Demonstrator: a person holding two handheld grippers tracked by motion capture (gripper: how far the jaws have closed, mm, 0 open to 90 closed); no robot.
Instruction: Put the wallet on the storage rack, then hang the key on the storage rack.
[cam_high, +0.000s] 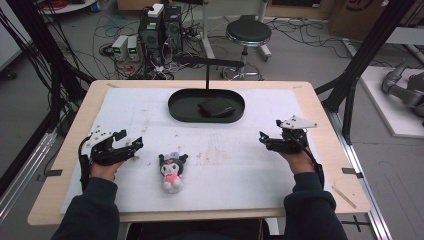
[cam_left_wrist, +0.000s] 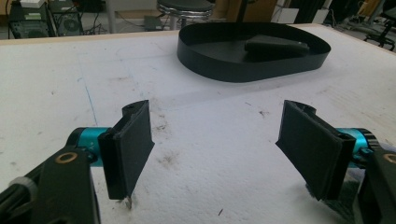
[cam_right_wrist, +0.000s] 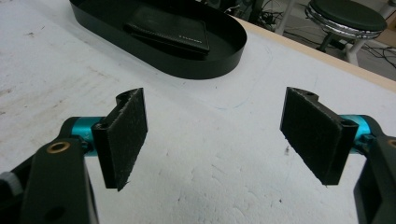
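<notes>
From the high view, the wallet (cam_high: 216, 106) already lies in the black oval tray (cam_high: 180, 111) near the table's far edge, so the plush toy (cam_high: 172, 171) near the front edge looks like the next thing to fetch. The left gripper (cam_high: 134, 145) rests just beside it toward the left edge; the right gripper (cam_high: 264, 139) hangs near the right edge — both empty.

In the left gripper view the pads (cam_left_wrist: 133, 144) stand wide apart over the bare white mat (cam_left_wrist: 210, 140).

The right gripper view shows its jaws spread wide too, nothing between them — a reach toward the toy comes next.
</notes>
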